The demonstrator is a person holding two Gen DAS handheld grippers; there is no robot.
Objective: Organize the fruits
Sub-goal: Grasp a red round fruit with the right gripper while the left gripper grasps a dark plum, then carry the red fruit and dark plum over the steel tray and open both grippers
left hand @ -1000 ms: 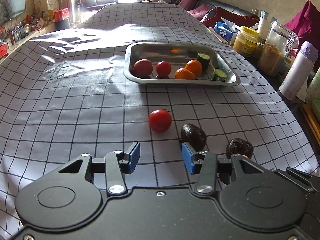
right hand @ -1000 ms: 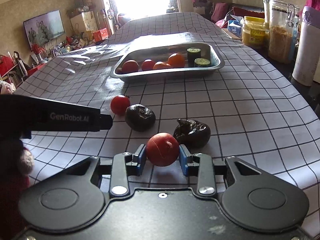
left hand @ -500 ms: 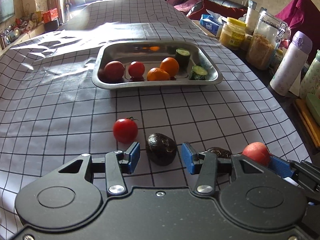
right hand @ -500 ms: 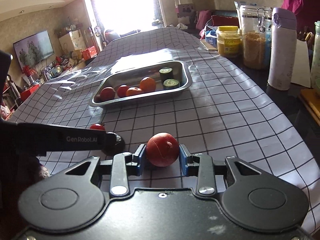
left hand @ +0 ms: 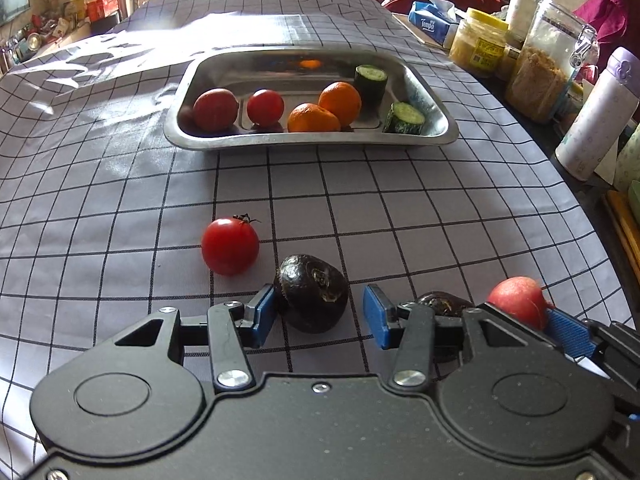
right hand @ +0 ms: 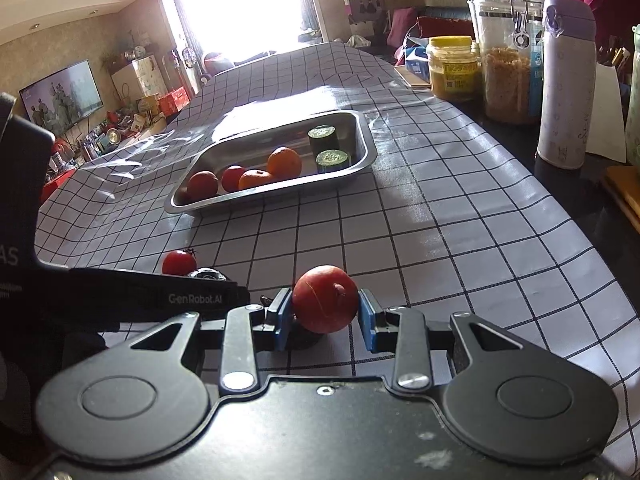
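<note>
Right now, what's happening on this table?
A person with two handheld grippers is sorting fruit into a metal tray. The right gripper is shut on a reddish fruit, held above the cloth. The left gripper has its jaws open around a dark fruit on the cloth, not clamped. A red tomato and a second dark fruit wait outside the tray.

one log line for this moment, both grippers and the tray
left gripper: open, jaws around dark fruit | right gripper: shut on red fruit | tray: six pieces
</note>
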